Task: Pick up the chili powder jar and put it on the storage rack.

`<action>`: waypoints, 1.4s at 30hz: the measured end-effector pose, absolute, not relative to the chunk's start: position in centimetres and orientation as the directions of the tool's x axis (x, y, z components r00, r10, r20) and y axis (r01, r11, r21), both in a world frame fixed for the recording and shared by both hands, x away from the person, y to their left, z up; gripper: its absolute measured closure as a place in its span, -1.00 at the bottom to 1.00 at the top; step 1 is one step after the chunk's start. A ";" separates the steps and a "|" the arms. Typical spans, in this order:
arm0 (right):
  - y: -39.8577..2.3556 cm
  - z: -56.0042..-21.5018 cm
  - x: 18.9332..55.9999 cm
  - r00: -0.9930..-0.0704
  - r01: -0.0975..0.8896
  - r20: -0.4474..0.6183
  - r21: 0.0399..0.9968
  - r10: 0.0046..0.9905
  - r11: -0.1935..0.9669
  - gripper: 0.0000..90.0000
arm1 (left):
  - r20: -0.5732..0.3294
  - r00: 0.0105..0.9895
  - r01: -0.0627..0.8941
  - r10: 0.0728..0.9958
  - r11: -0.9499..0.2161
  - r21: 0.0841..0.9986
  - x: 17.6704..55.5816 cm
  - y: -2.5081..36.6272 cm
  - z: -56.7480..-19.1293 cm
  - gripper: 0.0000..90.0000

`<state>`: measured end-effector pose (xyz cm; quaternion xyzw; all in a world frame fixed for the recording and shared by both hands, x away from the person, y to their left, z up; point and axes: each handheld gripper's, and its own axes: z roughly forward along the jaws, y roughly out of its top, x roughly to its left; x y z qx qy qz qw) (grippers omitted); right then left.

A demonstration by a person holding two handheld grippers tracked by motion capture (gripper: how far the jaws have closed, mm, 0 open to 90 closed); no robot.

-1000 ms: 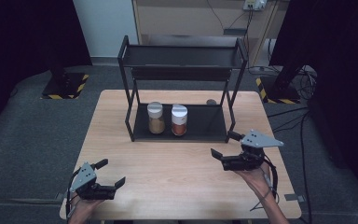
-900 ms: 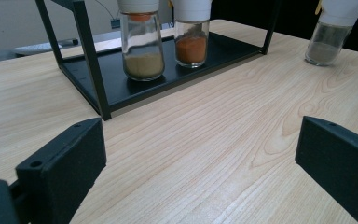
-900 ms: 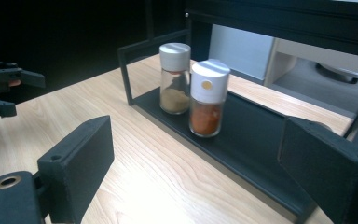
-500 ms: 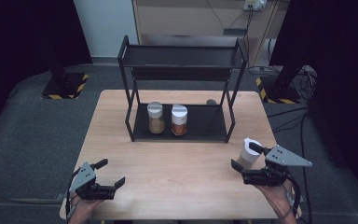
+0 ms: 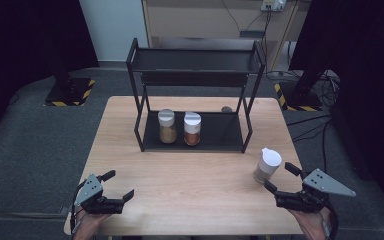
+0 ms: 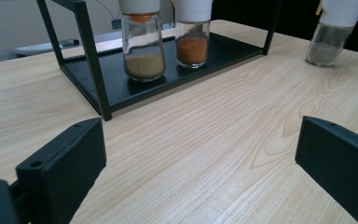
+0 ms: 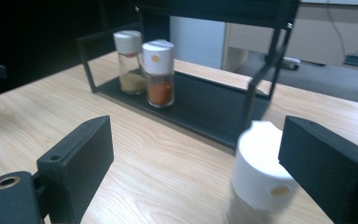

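Because the white-capped jar (image 5: 268,165) stands upright on the counter (image 5: 195,200) near its right edge, just ahead of the right tool (image 5: 283,179) with jaws apart around it, that hand is nearer than the left tool (image 5: 118,185), also spread, well apart.

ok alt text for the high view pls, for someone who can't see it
A white-capped spice jar stands on a wooden table, between the open jaws of the right gripper. Behind it, a black two-tier rack holds two more jars on its lower shelf. The left gripper rests open near the table's front left corner.
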<state>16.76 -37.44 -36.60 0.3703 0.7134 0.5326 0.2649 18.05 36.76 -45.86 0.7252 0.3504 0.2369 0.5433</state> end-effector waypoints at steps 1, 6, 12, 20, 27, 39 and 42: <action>-37.5 -36.7 16.6 -0.578 0.247 0.011 0.955 0.816 0.162 -0.77 | -0.037 0.642 0.251 0.766 -0.164 0.954 18.0 36.8 -45.9 -0.98; -37.7 -37.5 15.8 -0.544 0.260 0.009 0.953 0.839 0.158 -0.78 | -0.036 0.643 0.250 0.765 -0.165 0.954 18.0 36.8 -45.8 -0.98; -37.6 -38.7 15.1 -0.502 0.282 -0.002 0.945 0.865 0.165 -0.80 | -0.036 0.643 0.250 0.765 -0.165 0.954 18.0 36.8 -45.8 -0.98; -37.9 -40.1 14.6 -0.458 0.297 -0.012 0.940 0.889 0.166 -0.81 | -0.034 0.643 0.250 0.765 -0.168 0.954 18.0 36.7 -45.8 -0.98; -38.4 -41.1 14.5 -0.429 0.309 -0.003 0.939 0.903 0.150 -0.81 | -0.033 0.644 0.249 0.764 -0.168 0.954 18.0 36.7 -45.8 -0.98; -39.0 -42.1 14.7 -0.422 0.313 0.004 0.939 0.907 0.141 -0.82 | -0.033 0.648 0.247 0.761 -0.170 0.954 18.1 36.7 -45.8 -0.98; -39.1 -42.4 14.9 -0.431 0.316 0.007 0.938 0.902 0.144 -0.81 | -0.030 0.651 0.246 0.758 -0.173 0.954 18.1 36.7 -45.8 -0.98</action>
